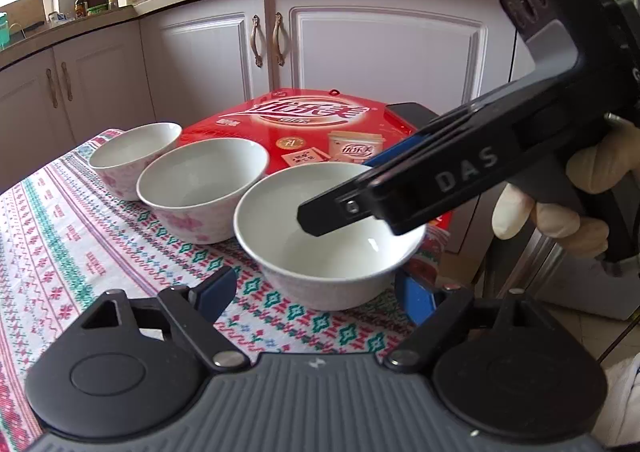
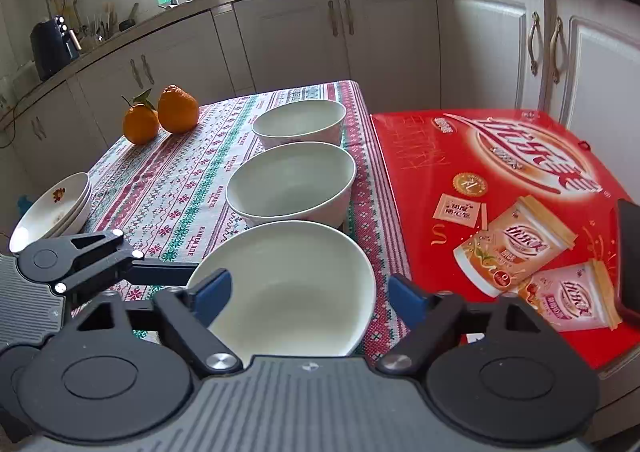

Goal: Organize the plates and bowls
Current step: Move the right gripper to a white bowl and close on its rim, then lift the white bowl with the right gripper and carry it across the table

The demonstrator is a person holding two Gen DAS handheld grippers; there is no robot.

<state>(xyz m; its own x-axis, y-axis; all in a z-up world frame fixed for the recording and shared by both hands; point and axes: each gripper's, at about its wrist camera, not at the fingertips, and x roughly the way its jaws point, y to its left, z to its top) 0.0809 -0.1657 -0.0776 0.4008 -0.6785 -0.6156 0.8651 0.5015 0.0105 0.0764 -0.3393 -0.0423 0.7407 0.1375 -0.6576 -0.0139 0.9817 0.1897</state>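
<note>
Three white bowls stand in a row on the patterned tablecloth (image 1: 60, 244). In the left wrist view they are the near bowl (image 1: 320, 260), the middle bowl (image 1: 200, 187) and the far bowl (image 1: 132, 155). My left gripper (image 1: 316, 292) is open just in front of the near bowl. My right gripper (image 2: 308, 292) is open, its blue pads either side of the near bowl (image 2: 288, 284), above its rim. The middle bowl (image 2: 292, 183) and far bowl (image 2: 300, 123) lie beyond. A stack of shallow plates (image 2: 52, 207) sits at the table's left edge.
A red drink-mix box (image 2: 500, 203) lies right of the bowls, with a dark phone (image 2: 630, 252) on its right edge. Two oranges (image 2: 160, 115) sit at the table's far left corner. Kitchen cabinets (image 1: 360, 51) stand behind the table.
</note>
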